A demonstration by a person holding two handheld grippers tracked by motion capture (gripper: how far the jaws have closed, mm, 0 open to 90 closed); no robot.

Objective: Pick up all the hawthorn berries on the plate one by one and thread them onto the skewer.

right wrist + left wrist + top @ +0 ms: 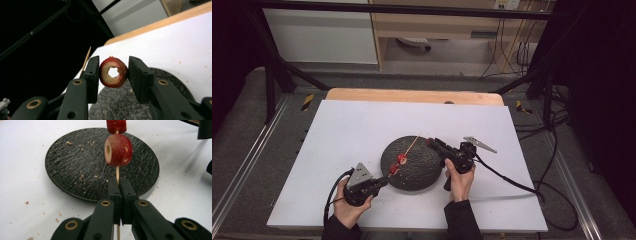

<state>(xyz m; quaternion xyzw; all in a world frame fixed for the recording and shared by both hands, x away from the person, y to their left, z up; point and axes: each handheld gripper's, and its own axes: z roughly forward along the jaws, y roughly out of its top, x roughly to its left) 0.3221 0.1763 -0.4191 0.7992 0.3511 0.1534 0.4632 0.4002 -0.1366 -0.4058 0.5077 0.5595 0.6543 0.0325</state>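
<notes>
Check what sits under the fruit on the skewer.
Below the red fruit pieces on the skewer lies the black plate, dotted with crumbs. The left gripper covers the plate's near rim.

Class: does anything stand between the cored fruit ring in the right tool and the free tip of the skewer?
Nothing visible does. The right tool grips the ring just beside the bare skewer tip above the plate.

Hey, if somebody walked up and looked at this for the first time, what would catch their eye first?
Probably the red cored fruit pieces threaded on a thin wooden skewer, held up over the round black plate in the middle of the white table. The left gripper is shut on the skewer's lower end. The right gripper clamps another cored red fruit ring between its fingers, its hole facing the camera.
</notes>
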